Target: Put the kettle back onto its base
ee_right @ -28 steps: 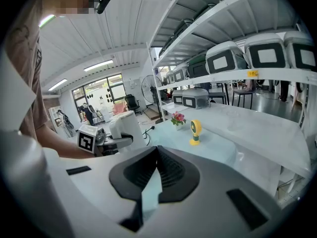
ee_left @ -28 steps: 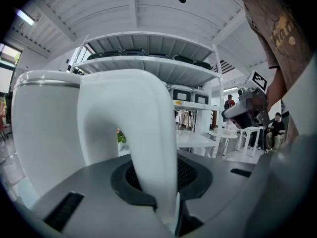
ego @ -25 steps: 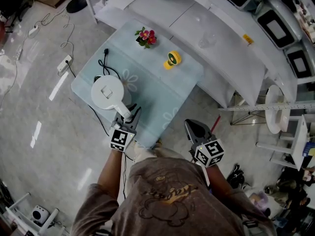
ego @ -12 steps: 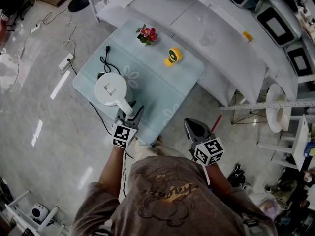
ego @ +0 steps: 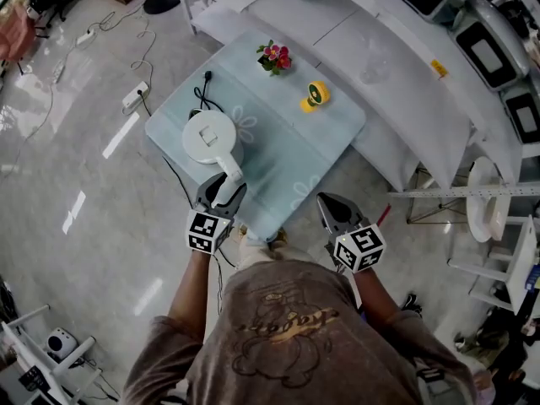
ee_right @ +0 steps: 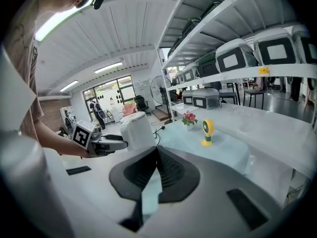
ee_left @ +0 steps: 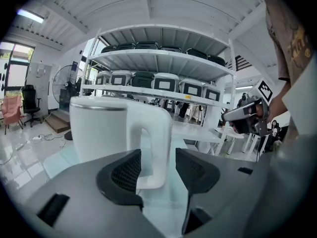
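Note:
The white kettle [ego: 211,137] stands upright on the pale blue table [ego: 312,142], near its left front corner. What it rests on is hidden under its body. A black cord [ego: 202,91] leads away from it. My left gripper [ego: 226,194] is right behind the kettle's handle [ee_left: 153,148]. Its jaws are opening, and the handle lies between the pads with a gap on each side. My right gripper [ego: 331,209] hangs off the table's front edge, its pads pressed together on nothing. The right gripper view shows the kettle [ee_right: 136,130] with the left gripper [ee_right: 111,144] behind it.
A pot of red flowers [ego: 274,57] and a small yellow fan [ego: 314,97] stand at the table's far side. White shelving with several boxes runs behind the table. A power strip [ego: 135,98] and cables lie on the floor to the left.
My left gripper's jaws have opened off the kettle's handle and drawn back a little towards the person. The kettle stays standing on the table. The right gripper has hardly moved.

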Tool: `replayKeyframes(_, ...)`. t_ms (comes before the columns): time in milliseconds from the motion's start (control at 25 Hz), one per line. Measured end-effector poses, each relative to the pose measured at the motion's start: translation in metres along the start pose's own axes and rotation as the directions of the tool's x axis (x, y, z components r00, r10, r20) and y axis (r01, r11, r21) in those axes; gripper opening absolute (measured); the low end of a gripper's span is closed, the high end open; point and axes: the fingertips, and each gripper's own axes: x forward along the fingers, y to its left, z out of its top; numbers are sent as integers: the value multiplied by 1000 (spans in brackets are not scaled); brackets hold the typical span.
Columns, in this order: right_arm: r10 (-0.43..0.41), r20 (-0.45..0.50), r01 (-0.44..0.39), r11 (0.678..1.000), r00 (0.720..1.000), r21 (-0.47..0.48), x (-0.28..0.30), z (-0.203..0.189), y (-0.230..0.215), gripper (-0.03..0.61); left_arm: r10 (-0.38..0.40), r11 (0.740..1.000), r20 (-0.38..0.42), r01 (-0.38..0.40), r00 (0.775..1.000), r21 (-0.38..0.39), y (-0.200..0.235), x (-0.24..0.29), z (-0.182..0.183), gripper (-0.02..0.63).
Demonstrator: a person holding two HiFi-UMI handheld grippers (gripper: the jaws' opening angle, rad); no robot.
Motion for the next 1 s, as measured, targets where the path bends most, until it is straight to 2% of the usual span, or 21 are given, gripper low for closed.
replayKeyframes(120, 34, 25, -33, 999, 999, -14, 7, 9, 6, 0, 22, 999, 9, -22, 1000, -30, 3, -23, 13, 222)
replayKeyframes(240, 67, 59, -65, 997, 996, -31, 11, 21, 14, 0, 74, 994, 65, -69, 995, -80, 9, -49, 37, 222)
replayKeyframes(360, 95, 97, -90, 995, 991, -49, 14, 36, 21, 0, 115, 990, 129, -102, 985, -98, 10, -73, 67, 221)
replayKeyframes(560, 116, 160, -105, 991, 980, -79, 5, 59, 32, 0, 147, 980, 234, -109, 961, -167, -1, -107, 114, 221)
replayKeyframes(800, 100, 230, -75, 991, 968, -114, -6, 86, 36, 0, 189, 977, 290, -149, 938, -155, -14, -134, 142, 221)
replayKeyframes(1000, 97, 255, -63, 988, 962, -140, -7, 96, 36, 0, 238, 970, 286, -214, 928, -115, -20, -144, 140, 213)
